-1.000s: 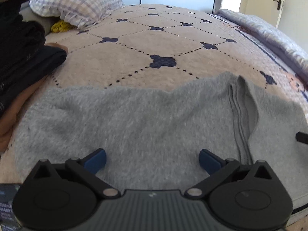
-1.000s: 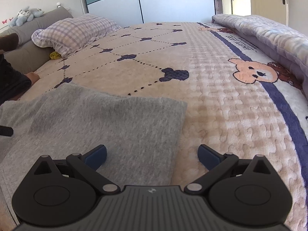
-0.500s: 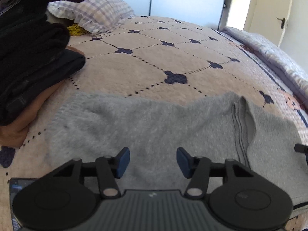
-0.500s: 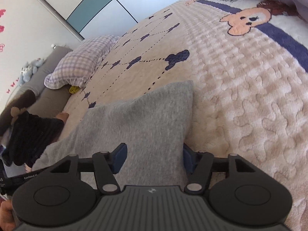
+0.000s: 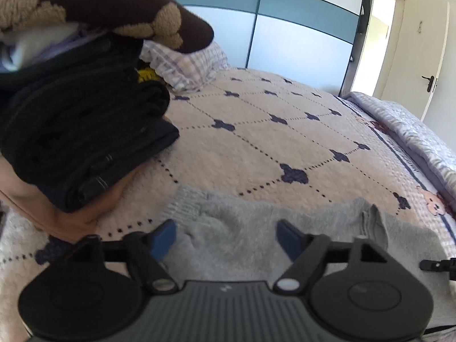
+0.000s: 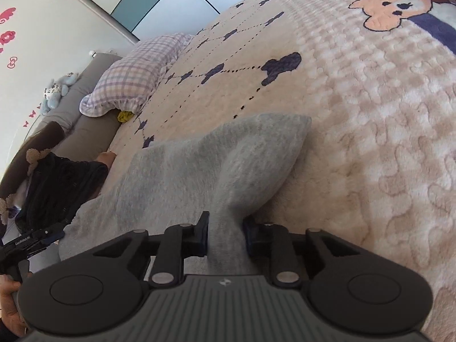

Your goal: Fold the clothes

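Note:
A grey knit garment (image 5: 256, 228) lies flat across the near edge of the bed. My left gripper (image 5: 226, 239) is open, its blue pads on either side of the garment's left end, just above the fabric. In the right wrist view the same grey garment (image 6: 205, 168) bunches up into my right gripper (image 6: 226, 235), which is shut on its right end and lifts the fabric off the blanket. The other gripper shows at the left edge of the right wrist view (image 6: 31, 240).
A stack of folded dark clothes (image 5: 77, 131) on an orange garment sits at the left of the bed. A checked pillow (image 6: 136, 77) lies near the headboard. The beige blanket (image 5: 270, 142) with navy clover marks stretches beyond. A rolled quilt (image 5: 413, 131) lies at the right.
My right gripper closed on the garment's right end and raised it. My left gripper moved left toward the garment's left end, narrowed, then widened again.

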The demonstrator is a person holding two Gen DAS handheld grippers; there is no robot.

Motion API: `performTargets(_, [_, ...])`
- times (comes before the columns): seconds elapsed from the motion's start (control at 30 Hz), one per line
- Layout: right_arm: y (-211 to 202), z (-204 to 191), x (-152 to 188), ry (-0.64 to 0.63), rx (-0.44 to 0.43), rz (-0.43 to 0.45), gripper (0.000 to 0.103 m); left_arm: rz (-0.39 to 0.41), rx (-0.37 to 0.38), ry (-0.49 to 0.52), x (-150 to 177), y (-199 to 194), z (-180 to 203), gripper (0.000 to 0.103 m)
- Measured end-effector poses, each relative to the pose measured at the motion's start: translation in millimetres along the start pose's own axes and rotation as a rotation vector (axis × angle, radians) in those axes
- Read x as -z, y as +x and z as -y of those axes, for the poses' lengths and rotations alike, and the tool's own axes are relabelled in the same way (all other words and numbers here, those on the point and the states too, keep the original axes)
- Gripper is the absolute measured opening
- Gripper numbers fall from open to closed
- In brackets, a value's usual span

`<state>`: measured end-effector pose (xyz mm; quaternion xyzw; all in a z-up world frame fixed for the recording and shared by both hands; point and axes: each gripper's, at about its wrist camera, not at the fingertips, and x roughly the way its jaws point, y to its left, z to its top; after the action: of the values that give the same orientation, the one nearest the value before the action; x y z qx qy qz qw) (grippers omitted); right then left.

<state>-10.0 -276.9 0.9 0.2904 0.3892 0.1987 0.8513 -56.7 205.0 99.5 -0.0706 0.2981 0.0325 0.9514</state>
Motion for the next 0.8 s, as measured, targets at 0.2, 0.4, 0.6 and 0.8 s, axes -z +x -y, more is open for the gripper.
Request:
performTargets(0.2, [-10.3,-6.5,-6.2,-0.048,0.028,0.014,0.022,-0.151,-0.014,-0.012,-1.9,53.7,-23.5,0.099])
performTargets(0.4, [-9.2,15.5,-6.3,0.011,-0.011,-0.030,0.032,-0.262,0.059,-0.138,-1.1,89.2,-46.9,0.100])
performTargets(0.6, [-3.0,36.4,-5.3,0.150,-0.084,-0.001,0.022,-0.298,0.038,-0.063,-0.9,113.9,-32.2,0.089])
performTargets(0.8, [-14.5,-7.9,-29.0,-0.108,0.027,0.054,0.016,-0.205,0.035,-0.067,-25.3,93.1,-13.4,0.048])
